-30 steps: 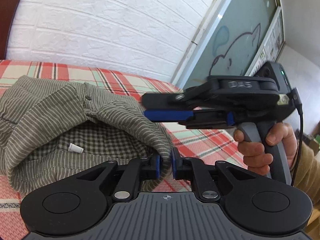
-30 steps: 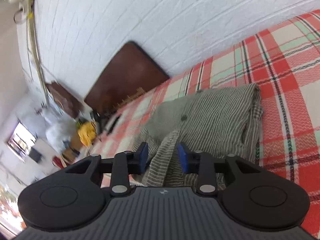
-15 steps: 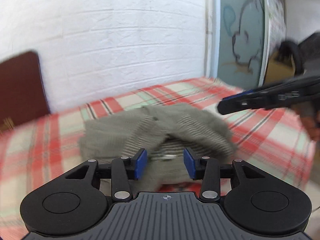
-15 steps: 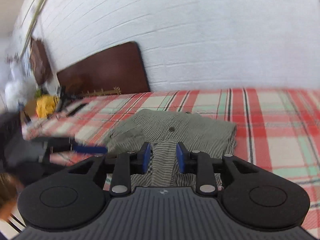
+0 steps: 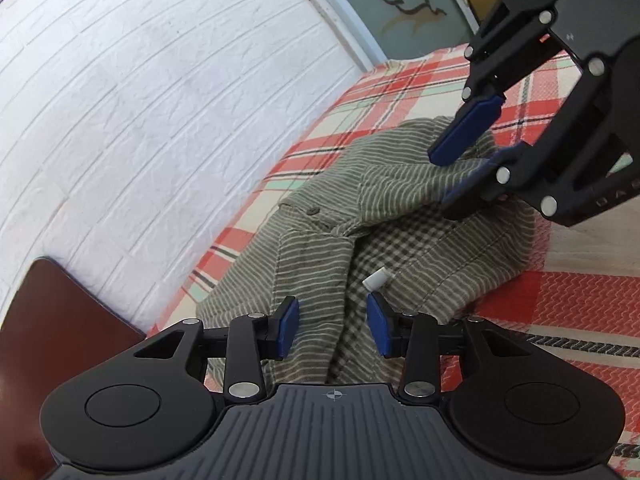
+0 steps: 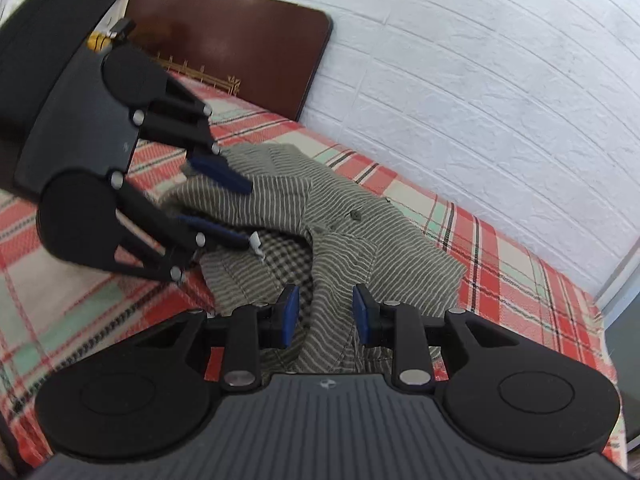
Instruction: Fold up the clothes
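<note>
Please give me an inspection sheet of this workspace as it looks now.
Surface: plaid bed cover, red, cream and green.
Job's things: striped shirt lying crumpled, checked lining and white tag showing.
Clutter: nothing seen on the cover.
Grippers: left gripper open over the shirt; right gripper open, fabric between its pads.
Cables: nothing seen.
Surroundings: white brick wall, dark wooden headboard.
</note>
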Available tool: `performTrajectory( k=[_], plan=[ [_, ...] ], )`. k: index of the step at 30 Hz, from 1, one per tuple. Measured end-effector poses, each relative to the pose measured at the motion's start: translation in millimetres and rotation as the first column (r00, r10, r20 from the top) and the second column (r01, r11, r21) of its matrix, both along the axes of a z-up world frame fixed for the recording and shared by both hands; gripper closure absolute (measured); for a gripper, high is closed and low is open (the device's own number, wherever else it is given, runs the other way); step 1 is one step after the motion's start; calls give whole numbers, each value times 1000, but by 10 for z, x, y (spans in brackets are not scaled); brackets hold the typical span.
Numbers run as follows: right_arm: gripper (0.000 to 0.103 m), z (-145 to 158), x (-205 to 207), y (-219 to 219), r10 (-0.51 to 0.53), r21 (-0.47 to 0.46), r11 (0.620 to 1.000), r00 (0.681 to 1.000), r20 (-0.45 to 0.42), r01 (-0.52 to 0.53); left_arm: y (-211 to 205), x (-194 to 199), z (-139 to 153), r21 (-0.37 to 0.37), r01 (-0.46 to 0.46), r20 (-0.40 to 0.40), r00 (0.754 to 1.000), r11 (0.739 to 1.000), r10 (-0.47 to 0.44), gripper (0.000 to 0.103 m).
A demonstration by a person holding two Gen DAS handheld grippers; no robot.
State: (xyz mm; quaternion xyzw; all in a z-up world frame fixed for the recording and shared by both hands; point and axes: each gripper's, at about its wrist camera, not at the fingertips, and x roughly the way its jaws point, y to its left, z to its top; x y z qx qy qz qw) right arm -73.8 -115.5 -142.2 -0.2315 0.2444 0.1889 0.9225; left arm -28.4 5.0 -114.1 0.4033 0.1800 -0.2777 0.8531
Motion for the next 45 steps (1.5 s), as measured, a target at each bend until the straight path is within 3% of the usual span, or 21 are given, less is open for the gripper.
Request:
performTrajectory(
  k=[7, 8, 9, 10, 13, 16, 19, 22, 24, 25, 26, 28, 29, 31, 33, 34, 35, 40, 45],
  plan=[
    [69, -140, 64, 84, 3, -88, 996, 1000, 11, -2, 111, 126, -99, 29, -20, -28, 999, 999, 21, 58],
    [72, -166, 84, 88, 1, -98, 995, 1000, 11, 0, 117, 164, -110, 26, -28, -31, 999, 999, 29, 77],
    [92, -180, 87, 90, 4, -107, 994, 1000, 13, -2, 126, 187, -107, 23, -38, -30, 999, 999, 39, 85],
    [95, -189, 80, 90, 9, -115, 993, 1000, 16, -7, 147, 191, -83, 14, -48, -23, 999, 999, 48, 98],
    [96, -214, 59, 90, 26, -141, 990, 999, 25, -22, 246, 173, 51, -39, -70, 9, 997, 997, 71, 98],
    [96, -239, 38, 91, 42, -166, 985, 999, 33, -36, 385, 185, 145, -95, -104, -25, 994, 990, 102, 98],
    [96, -264, 17, 91, 59, -192, 980, 997, 41, -50, 446, 173, -12, -70, -131, -76, 989, 989, 125, 98],
    [95, -328, -36, 89, 76, -210, 976, 995, 64, -61, 505, 94, -129, -80, -161, -107, 983, 984, 152, 85],
    [78, -239, -102, 24, 78, -164, 984, 995, 67, -67, 612, 82, -34, -162, -194, -167, 972, 967, 167, 66],
    [72, -165, -131, -37, 78, -119, 990, 996, 53, -71, 690, 75, 31, -215, -217, -207, 963, 952, 173, 49],
    [61, -79, -158, -132, 76, -53, 996, 997, 32, -74, 781, 68, 96, -271, -240, -247, 953, 932, 173, 37],
    [54, 108, -208, -362, 74, 105, 992, 997, -16, -72, 1013, 72, 214, -400, -292, -337, 928, 869, 156, 35],
    [50, 183, -222, -495, 62, 196, 979, 997, -40, -53, 1145, 86, 268, -467, -332, -391, 909, 819, 145, 31],
    [42, 287, -201, -786, 13, 381, 924, 995, -98, 25, 1396, 218, 336, -594, -440, -486, 864, 674, 135, 20],
    [32, 331, -105, -1083, -60, 540, 829, 983, -176, 147, 1563, 428, 366, -659, -524, -537, 830, 539, 151, 12],
    [32, 316, -35, -1225, -101, 594, 774, 969, -226, 219, 1612, 569, 367, -670, -554, -562, 813, 494, 149, 10],
    [31, 278, 44, -1338, -131, 623, 729, 951, -279, 283, 1630, 716, 356, -669, -576, -588, 797, 469, 141, 10],
    [28, 13, 312, -1634, -156, 690, 565, 880, -448, 452, 1510, 1337, 163, -590, -652, -714, 697, 476, 70, 10],
    [26, -376, 575, -1846, -24, 732, 331, 781, -625, 596, 1414, 1708, -101, -528, -725, -820, 571, 443, -41, 5]
  ],
)
